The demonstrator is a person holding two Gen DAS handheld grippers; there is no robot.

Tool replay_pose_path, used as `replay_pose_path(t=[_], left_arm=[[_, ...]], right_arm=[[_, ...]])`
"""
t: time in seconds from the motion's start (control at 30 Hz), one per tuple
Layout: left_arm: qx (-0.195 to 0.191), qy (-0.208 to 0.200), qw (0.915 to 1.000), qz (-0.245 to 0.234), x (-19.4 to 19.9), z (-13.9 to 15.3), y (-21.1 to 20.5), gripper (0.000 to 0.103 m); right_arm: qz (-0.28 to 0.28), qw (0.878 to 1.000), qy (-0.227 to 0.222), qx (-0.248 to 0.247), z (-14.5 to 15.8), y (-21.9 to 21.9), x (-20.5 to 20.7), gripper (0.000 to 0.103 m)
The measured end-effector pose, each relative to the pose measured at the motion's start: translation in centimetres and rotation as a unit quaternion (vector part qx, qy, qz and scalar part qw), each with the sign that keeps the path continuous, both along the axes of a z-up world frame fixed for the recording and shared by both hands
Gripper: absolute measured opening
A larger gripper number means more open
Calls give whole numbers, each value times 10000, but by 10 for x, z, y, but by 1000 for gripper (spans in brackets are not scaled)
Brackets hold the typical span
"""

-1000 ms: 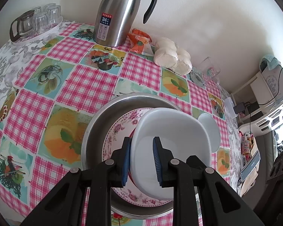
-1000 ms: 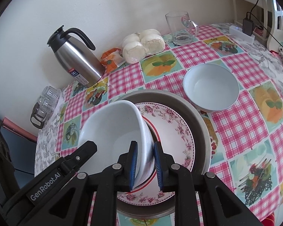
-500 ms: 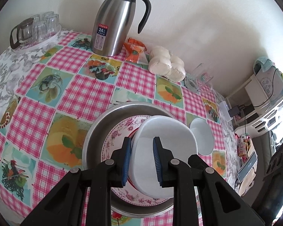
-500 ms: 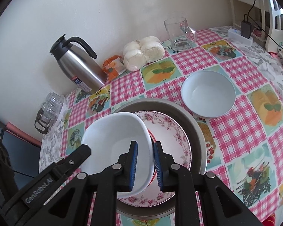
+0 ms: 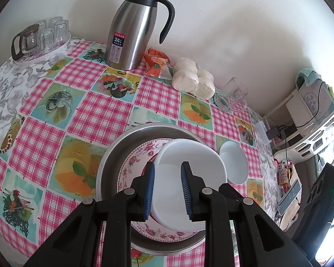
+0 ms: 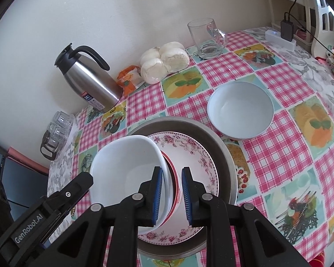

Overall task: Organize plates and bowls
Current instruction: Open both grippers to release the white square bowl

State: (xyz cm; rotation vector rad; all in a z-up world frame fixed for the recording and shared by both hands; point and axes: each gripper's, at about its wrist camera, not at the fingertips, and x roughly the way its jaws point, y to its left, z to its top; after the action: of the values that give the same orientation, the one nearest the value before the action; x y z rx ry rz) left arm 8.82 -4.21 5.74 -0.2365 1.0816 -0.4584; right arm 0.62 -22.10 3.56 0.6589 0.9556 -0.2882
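A white squarish bowl (image 5: 189,166) sits nested in a red-rimmed bowl (image 6: 175,187), and both grippers hold the pair. My left gripper (image 5: 167,189) is shut on the left rim, one pad inside the bowl and one outside. My right gripper (image 6: 172,193) is shut on the opposite rim (image 6: 167,178), clamping both bowls' walls. Under them a floral plate (image 6: 196,155) lies in a round metal basin (image 6: 225,155). A second, round white bowl (image 6: 240,109) stands on the cloth to the right of the basin. The left gripper's body (image 6: 62,200) shows at the lower left of the right wrist view.
A steel jug (image 5: 131,29), an orange packet (image 5: 155,62), a bag of buns (image 5: 193,80) and a glass mug (image 5: 233,95) line the wall. A tray of glasses (image 5: 40,37) stands at the far left corner. Shelves and cables lie beyond the table's right edge.
The table and the basin look a little farther off in both views. The held bowls have come up slightly off the floral plate and sit less tilted. Both grips are unchanged.
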Motion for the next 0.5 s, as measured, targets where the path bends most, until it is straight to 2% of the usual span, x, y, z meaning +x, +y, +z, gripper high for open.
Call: replay_pose_path(t=[0.1, 0.17, 0.23, 0.27, 0.33, 0.4, 0.47, 0.5], left_arm=[[6, -27, 10000, 15, -1, 2, 1, 26], [36, -40, 10000, 44, -1, 3, 1, 45], [85, -71, 9999, 83, -1, 4, 2, 50], [114, -76, 9999, 91, -1, 4, 2, 50], [194, -82, 9997, 123, -1, 5, 1, 55], [270, -95, 9995, 148, -1, 4, 1, 61], [363, -106, 9991, 178, -1, 4, 0, 72], [409, -117, 9989, 187, -1, 3, 0, 75]], right_arm=[[-3, 10000, -4, 6, 1, 0, -1, 21], [-8, 10000, -52, -22, 4, -2, -3, 21], [-15, 9999, -93, -87, 8, -3, -5, 23], [-31, 9998, -94, -145, 10, -3, -5, 28], [-68, 9996, -81, -243, 12, -5, -7, 51], [-99, 9993, -50, -349, 13, -7, -7, 55], [-114, 9990, -17, -431, 13, -10, -7, 62], [-128, 9989, -5, -455, 13, -11, -7, 69]])
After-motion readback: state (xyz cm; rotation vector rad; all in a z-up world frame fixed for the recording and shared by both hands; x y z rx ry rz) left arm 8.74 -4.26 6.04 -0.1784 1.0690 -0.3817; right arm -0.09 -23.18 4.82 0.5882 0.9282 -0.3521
